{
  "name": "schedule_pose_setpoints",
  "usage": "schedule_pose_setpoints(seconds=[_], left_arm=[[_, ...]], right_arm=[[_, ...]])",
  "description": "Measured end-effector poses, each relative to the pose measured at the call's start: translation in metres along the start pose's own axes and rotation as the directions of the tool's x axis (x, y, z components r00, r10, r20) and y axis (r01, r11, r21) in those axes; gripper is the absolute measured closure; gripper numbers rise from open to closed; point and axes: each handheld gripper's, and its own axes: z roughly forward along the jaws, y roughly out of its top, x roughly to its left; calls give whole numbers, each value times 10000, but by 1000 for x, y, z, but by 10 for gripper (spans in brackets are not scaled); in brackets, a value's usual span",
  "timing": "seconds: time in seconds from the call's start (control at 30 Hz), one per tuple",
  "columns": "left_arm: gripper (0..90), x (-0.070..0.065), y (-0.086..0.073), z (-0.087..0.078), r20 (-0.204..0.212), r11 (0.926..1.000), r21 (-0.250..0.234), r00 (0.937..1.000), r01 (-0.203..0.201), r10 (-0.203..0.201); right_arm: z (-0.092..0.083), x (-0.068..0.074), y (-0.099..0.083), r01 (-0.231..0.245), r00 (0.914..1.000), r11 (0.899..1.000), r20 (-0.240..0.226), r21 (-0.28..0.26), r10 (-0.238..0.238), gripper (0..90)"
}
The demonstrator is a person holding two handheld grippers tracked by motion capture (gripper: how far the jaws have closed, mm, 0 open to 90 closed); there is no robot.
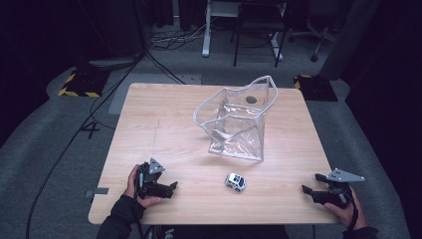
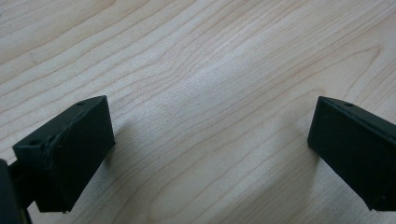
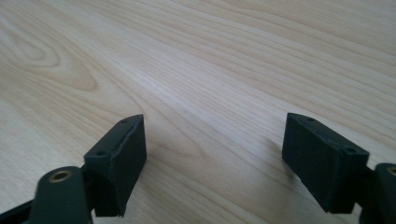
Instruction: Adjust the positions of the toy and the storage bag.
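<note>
Two grippers, left (image 1: pixel 172 187) and right (image 1: pixel 309 190), rest wide open and empty on a wooden table (image 1: pixel 164 124), flanking a toy car (image 1: pixel 235 181) near a clear plastic bag (image 1: pixel 238 119).

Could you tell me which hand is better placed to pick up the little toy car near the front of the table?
Probably the left. The left claw sits closer to the toy car than the right claw, with bare table between them. Both claws are open and empty, so either could manage.

Both grippers are black, the left gripper (image 1: pixel 158 186) and right gripper (image 1: pixel 318 191) each topped by a grey three-cornered plate. Their blocky jaws show small screw holes. The person's sleeves (image 1: pixel 119 219) are dark.
</note>
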Motion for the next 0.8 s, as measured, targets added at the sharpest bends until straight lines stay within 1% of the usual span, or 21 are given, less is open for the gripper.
schedule_pose_setpoints(seconds=[0.03, 0.07, 0.13, 0.23, 0.4, 0.43, 0.5, 0.57, 0.6, 0.67, 0.7, 0.73, 0.77, 0.8], left_arm=[[4, -1, 1, 1, 65, 9999, -21, 9999, 117, -116], [4, -1, 1, 2, 24, 10000, -48, 10000, 87, -87], [5, -1, 2, 2, -34, 9999, -82, 10000, 59, -59], [5, -1, 2, 2, -42, 9999, -77, 9999, 109, -110], [5, -1, 2, 2, -27, 10000, -58, 10000, 46, -46], [5, -1, 2, 3, 49, 10000, -38, 9999, 92, -92], [5, -1, 2, 3, 18, 10000, -45, 10000, 70, -70], [6, -1, 2, 3, 32, 10000, -43, 10000, 76, -75], [6, -1, 2, 3, 6, 10000, -51, 10000, 57, -57], [6, -1, 2, 3, 43, 9999, -47, 9999, 93, -93], [6, -1, 2, 3, 43, 9999, -47, 9999, 93, -93], [6, -1, 2, 3, 56, 10000, -45, 9999, 88, -87], [6, -2, 2, 3, 74, 9999, -39, 9999, 96, -96], [6, -1, 2, 3, 48, 10000, -57, 10000, 46, -45]], right_arm=[[2, 2, 1, 372, 9986, 9993, -362, -56, -374, 250], [2, 3, 2, 473, 9976, 9989, -502, -64, -475, 250], [4, 4, 3, 591, 9963, 9982, -623, -91, -595, 250], [4, 4, 3, 597, 9963, 9982, -616, -88, -601, 249], [5, 6, 5, 630, 9959, 9980, -641, -70, -633, 248], [7, 8, 6, 775, 9944, 9970, -709, -66, -778, 246], [8, 10, 7, 815, 9939, 9966, -743, -70, -818, 240], [11, 14, 10, 949, 9912, 9955, -918, -40, -949, 194], [15, 20, 13, 1110, 9879, 9938, -1096, 24, -1100, 172], [18, 26, 16, 1250, 9845, 9922, -1236, -3, -1241, 173], [18, 26, 16, 1250, 9845, 9922, -1236, -3, -1241, 173], [23, 35, 20, 1251, 9830, 9921, -1350, -21, -1242, 185], [23, 35, 20, 1251, 9830, 9921, -1350, -21, -1242, 185], [26, 40, 23, 1399, 9792, 9902, -1477, -56, -1392, 185]])
